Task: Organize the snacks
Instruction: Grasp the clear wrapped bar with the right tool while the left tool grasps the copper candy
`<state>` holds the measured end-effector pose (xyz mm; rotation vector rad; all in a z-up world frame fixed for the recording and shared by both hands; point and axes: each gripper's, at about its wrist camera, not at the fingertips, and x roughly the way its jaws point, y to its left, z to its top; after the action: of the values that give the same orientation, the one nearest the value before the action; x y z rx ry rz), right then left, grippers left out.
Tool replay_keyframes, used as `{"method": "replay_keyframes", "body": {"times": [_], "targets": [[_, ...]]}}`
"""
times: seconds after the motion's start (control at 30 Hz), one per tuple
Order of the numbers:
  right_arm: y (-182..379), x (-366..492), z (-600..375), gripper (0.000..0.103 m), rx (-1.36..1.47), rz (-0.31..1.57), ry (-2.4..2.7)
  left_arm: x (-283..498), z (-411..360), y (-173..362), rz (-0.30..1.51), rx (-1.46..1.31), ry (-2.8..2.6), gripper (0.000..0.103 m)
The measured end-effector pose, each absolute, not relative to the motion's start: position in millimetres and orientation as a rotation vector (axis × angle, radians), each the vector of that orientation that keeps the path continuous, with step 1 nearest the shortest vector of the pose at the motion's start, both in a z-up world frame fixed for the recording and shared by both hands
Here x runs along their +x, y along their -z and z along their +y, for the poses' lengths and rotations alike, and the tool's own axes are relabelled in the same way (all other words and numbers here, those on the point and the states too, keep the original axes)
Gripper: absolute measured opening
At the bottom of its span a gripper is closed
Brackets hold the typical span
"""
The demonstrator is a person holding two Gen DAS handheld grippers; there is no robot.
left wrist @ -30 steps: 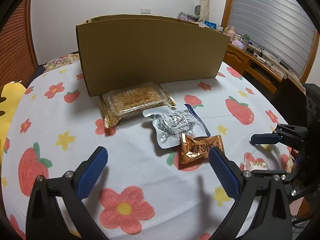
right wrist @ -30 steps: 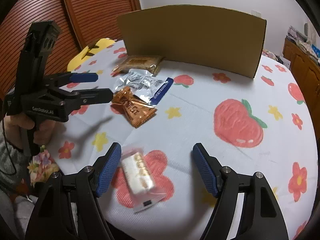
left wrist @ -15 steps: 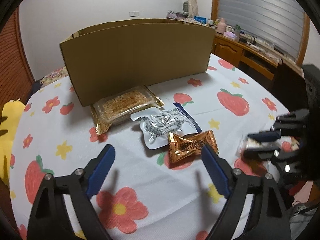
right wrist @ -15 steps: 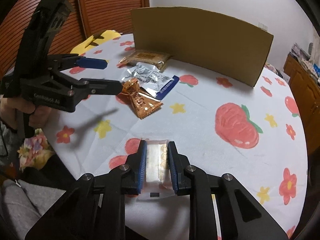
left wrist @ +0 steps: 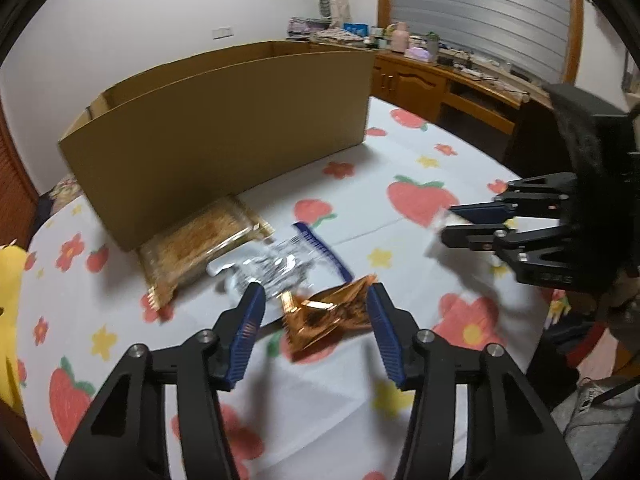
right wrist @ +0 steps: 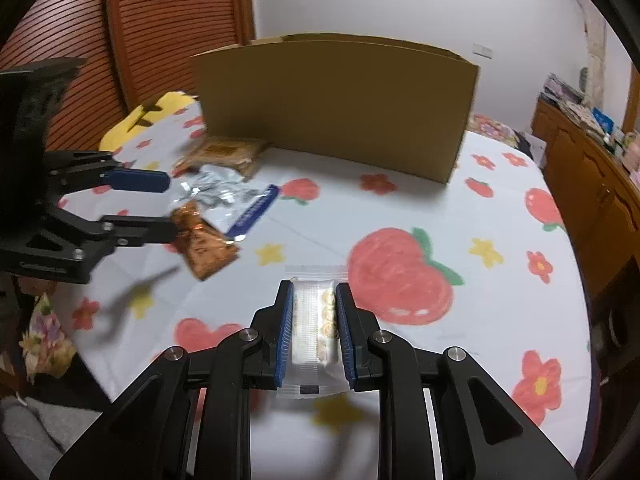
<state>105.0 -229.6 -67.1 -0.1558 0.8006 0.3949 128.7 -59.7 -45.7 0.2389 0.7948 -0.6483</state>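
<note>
A tall cardboard box (left wrist: 224, 136) (right wrist: 340, 108) stands at the back of the strawberry-print tablecloth (right wrist: 400, 208). In front of it lie a gold-edged tray of crumbly snack (left wrist: 200, 248) (right wrist: 228, 152), a silver pouch (left wrist: 276, 268) (right wrist: 224, 192) and an orange foil packet (left wrist: 332, 320) (right wrist: 208, 252). My left gripper (left wrist: 315, 294) (right wrist: 170, 206) straddles the orange packet with its jaws closing. One pad is at the wrapper and the other still stands apart. My right gripper (right wrist: 314, 289) (left wrist: 447, 223) is shut on a white biscuit packet (right wrist: 316, 320), held just above the cloth.
A yellow cushion (left wrist: 10, 280) (right wrist: 160, 108) lies at the table's left edge. A wooden sideboard (left wrist: 440, 84) (right wrist: 592, 168) crowded with small items runs along the right wall. Slatted wooden doors (right wrist: 160, 40) stand behind the box. Grey clothing (left wrist: 600, 400) shows at the lower right.
My right gripper shut on the white packet and lifted it off the cloth. My left gripper moved in over the orange packet, and its jaws narrowed from wide open.
</note>
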Motion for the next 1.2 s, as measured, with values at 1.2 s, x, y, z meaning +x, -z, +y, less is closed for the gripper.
{"method": "replay_keyframes", "body": {"times": [1.2], "targets": [[82,119,-246,0.02,-0.12,0.804,-0.341,133,-60,67,0.913,0.295,0.64,0.02]]}}
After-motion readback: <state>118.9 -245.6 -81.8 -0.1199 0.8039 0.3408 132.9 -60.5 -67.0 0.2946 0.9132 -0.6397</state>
